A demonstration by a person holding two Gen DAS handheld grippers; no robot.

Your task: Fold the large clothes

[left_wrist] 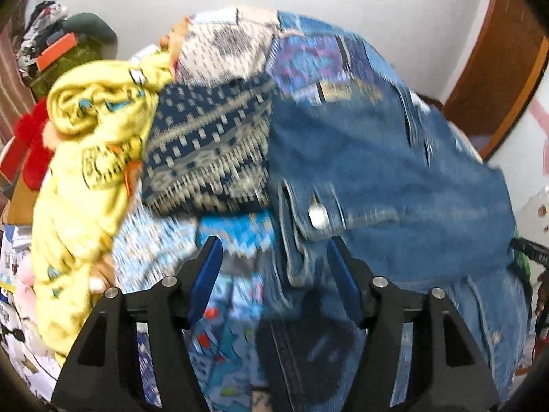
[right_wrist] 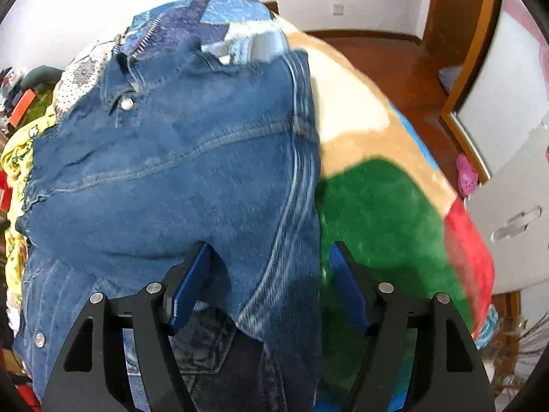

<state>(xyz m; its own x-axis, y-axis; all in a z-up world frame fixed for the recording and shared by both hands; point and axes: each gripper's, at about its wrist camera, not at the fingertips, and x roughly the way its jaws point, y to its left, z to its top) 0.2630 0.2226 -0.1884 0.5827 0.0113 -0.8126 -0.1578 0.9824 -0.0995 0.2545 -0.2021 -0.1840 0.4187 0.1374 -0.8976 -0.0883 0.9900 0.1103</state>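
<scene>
A pair of blue jeans (right_wrist: 192, 158) lies spread on the bed, with its metal button (right_wrist: 127, 103) at the upper left. In the left wrist view the jeans (left_wrist: 394, 178) fill the right half, and the waistband with its button (left_wrist: 318, 215) lies just ahead of my left gripper (left_wrist: 274, 271). That gripper is open, and the denim edge runs between its blue pads without being pinched. My right gripper (right_wrist: 267, 285) is open above the jeans' side seam, its right finger (right_wrist: 345, 285) over the green blanket.
A fleece blanket (right_wrist: 377, 206) in green, tan, white and red covers the bed on the right. A crumpled yellow garment (left_wrist: 85, 158) and a navy patterned cloth (left_wrist: 209, 147) lie left of the jeans. Beyond are the wooden floor (right_wrist: 394, 65) and a door frame (right_wrist: 463, 34).
</scene>
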